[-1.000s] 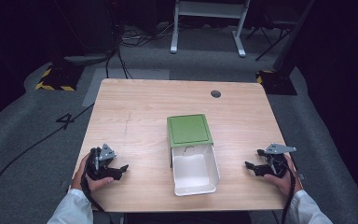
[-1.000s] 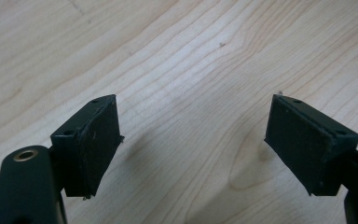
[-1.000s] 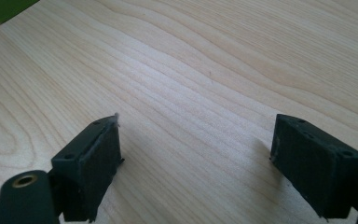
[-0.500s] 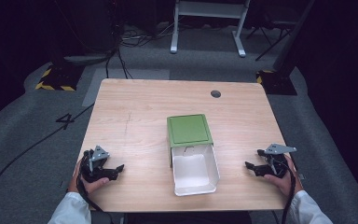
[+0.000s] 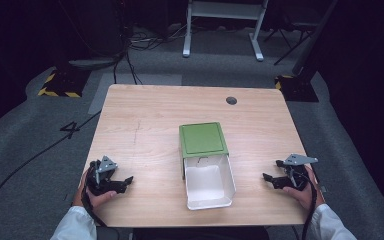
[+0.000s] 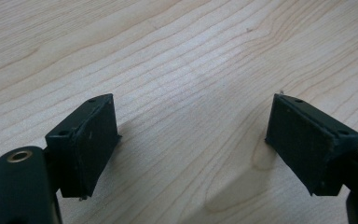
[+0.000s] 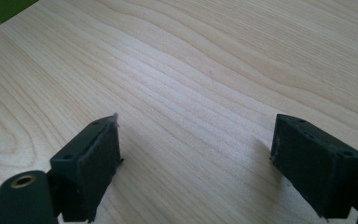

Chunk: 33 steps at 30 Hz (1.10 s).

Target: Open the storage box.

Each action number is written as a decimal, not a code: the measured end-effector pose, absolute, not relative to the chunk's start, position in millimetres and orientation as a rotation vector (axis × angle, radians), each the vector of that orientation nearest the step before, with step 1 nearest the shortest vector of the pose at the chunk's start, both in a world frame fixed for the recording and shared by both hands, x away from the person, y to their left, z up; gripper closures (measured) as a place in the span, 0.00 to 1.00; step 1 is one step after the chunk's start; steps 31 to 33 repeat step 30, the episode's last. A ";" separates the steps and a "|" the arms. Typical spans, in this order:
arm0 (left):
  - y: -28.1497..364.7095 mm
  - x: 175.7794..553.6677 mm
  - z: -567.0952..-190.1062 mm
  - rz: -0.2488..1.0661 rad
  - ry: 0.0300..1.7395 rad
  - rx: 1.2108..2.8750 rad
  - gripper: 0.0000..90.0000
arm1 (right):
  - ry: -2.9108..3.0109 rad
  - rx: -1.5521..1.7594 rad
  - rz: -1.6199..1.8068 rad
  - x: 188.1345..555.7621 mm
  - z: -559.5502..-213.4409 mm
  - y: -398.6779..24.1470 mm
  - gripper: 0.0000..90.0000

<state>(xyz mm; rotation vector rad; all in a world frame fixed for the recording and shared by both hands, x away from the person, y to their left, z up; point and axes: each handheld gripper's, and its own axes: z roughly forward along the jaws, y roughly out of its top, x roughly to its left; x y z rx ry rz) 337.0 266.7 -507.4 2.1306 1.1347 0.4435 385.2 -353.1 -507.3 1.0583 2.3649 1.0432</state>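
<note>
My left gripper (image 5: 111, 181): resting low at the near left of the table (image 5: 145, 125), jaws spread wide with nothing but bare wood between them.
My right gripper (image 5: 286, 176): near right edge, jaws just as wide apart, holding nothing; it points in toward the box.
White tray (image 5: 207, 182): between my two tools, well apart from both, lying near the front edge, open side up and, as far as I can tell, nothing inside.
Green sleeve (image 5: 203, 139): just beyond the tray, covering its far end, so the box sits half slid out.
Long axis: runs from me toward the far side, slightly skewed; the tray's free end points at me.
Risk: as I judge it, pushing on one side alone could spin the light box on the smooth wood or jam the tray crooked in its sleeve.
Risk, near edge: pulling the tray toward me could drag it off the table.
Far side: a small dark round hole (image 5: 231, 100) in the tabletop.
</note>
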 end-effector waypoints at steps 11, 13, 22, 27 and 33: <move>266.2 338.4 -507.2 0.450 1.130 2.135 0.19 | 2.365 1.057 1.044 385.4 -507.3 -353.0 0.17; 266.3 338.4 -507.2 0.450 1.130 2.135 0.19 | 2.365 1.057 1.043 385.4 -507.3 -353.0 0.17; 265.8 338.9 -507.1 0.446 1.134 2.135 0.18 | 2.365 1.057 1.043 385.5 -507.3 -353.0 0.17; 264.7 339.5 -507.0 0.447 1.143 2.132 0.18 | 2.365 1.057 1.043 385.5 -507.3 -353.1 0.17; 264.0 340.5 -507.1 0.448 1.144 2.129 0.18 | 2.365 1.057 1.044 385.4 -507.3 -353.1 0.17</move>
